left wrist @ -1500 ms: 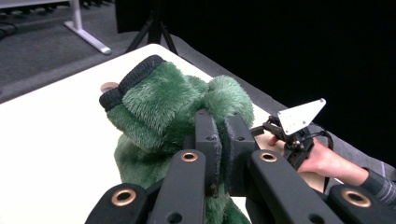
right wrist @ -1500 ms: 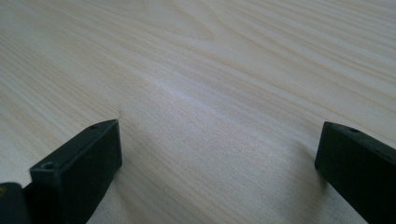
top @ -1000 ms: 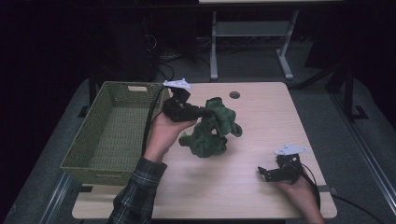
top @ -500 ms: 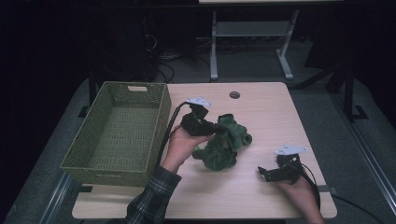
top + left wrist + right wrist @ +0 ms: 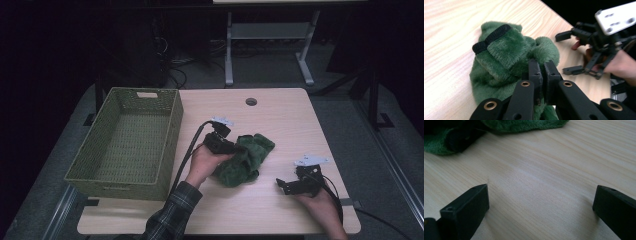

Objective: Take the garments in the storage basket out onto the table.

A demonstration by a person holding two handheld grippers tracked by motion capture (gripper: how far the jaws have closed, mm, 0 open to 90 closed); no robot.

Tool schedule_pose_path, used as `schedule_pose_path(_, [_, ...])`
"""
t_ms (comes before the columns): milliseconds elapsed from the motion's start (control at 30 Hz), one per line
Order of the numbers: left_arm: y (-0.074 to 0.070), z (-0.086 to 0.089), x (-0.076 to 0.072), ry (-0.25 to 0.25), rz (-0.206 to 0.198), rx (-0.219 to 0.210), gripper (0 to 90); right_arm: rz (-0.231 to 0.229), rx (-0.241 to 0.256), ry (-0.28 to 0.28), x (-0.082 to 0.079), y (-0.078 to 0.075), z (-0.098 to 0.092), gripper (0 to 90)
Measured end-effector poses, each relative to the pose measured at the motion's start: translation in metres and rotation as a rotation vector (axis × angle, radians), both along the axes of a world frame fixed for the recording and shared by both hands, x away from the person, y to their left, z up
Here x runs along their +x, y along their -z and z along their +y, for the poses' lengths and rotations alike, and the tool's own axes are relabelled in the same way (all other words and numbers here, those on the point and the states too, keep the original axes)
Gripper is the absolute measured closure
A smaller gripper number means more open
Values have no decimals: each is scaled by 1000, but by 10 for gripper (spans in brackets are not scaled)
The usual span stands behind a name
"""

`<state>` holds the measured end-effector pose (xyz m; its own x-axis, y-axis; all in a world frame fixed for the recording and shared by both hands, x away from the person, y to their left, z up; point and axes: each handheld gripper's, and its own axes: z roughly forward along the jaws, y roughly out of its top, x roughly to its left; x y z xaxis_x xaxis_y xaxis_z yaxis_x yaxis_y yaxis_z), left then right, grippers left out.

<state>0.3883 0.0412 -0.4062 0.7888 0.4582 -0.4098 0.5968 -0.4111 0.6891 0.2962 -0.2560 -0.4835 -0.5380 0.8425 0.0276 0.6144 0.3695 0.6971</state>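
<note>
A green plush cloth (image 5: 247,159) with a black strap (image 5: 491,39) lies bunched on the middle of the wooden table (image 5: 280,120). My left gripper (image 5: 234,146) is low over the cloth's left side. In the left gripper view its jaws (image 5: 542,75) are pressed together with a fold of the green cloth (image 5: 506,57) pinched between them. My right gripper (image 5: 282,186) rests near the table's front right, pointing left at the cloth and a short way from it. Its fingers (image 5: 466,206) stand wide apart over bare wood, with the cloth's edge (image 5: 524,125) beyond them.
A green woven basket (image 5: 170,135) with nothing in it stands at the table's left, close to my left forearm. A round cable hole (image 5: 251,101) sits near the far edge. Bare wood lies between the cloth and the right gripper (image 5: 596,47).
My left gripper has carried the cloth down and toward the near right, from raised by the basket to lying on the table. The right gripper has stayed put.
</note>
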Motion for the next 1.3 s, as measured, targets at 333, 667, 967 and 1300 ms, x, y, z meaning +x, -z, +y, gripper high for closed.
schedule_pose_path(333, [32, -15, 13, 1, 6, 72, 863, 2, 4, 6, -2, 0, 0, 3])
schedule_pose_path(667, [34, -21, 10, 8, -30, 120, 700, 3, 3, 12, -4, 0, 0, 2])
schedule_pose_path(967, [-2, -12, -21, 30, -117, 100, 537, 5, 5, 8, -4, 0, 0, 2])
schedule_pose_path(1300, [-1, -5, -56, 82, -135, 93, 562, -3, 1, 3, -3, 0, 1, 11])
